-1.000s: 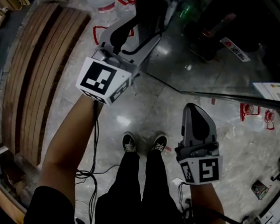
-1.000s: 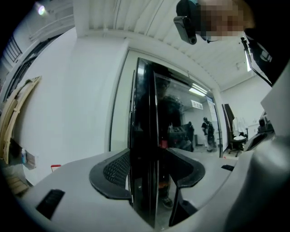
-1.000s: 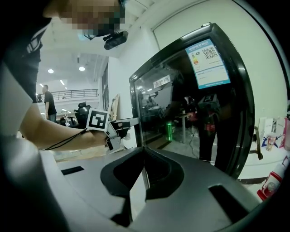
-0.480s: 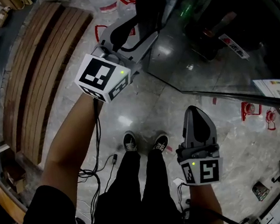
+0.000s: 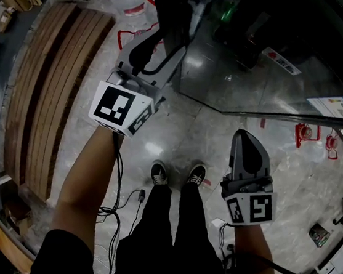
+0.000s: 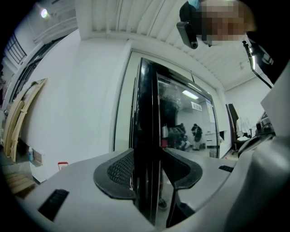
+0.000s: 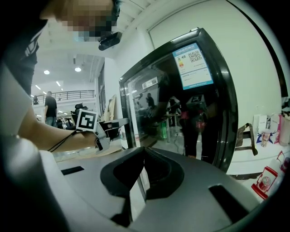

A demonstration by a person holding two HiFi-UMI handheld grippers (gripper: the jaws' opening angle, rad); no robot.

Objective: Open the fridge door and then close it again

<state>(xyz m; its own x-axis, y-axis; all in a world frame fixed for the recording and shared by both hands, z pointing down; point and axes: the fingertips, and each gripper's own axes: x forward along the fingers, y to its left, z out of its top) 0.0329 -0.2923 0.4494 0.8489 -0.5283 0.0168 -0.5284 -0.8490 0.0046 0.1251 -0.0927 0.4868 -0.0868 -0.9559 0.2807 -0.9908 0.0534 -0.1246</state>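
While closing jaws of left gripper (image 6: 147,159) astride fridge door edge (image 6: 147,108), seat pads squarely. Hold right gripper (image 7: 144,156), shut and empty, beside door.

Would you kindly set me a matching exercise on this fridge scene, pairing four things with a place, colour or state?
Things:
1. left gripper
2. right gripper
3. label
4. wooden slats

Matches:
A. blue, on the fridge door
B. jaws together, nothing between them
C. at the left side of the head view
D. the door's edge stands between its jaws

Pairs: 1-D, 2-B, 3-A, 4-C. The left gripper's jaws are closing just now.
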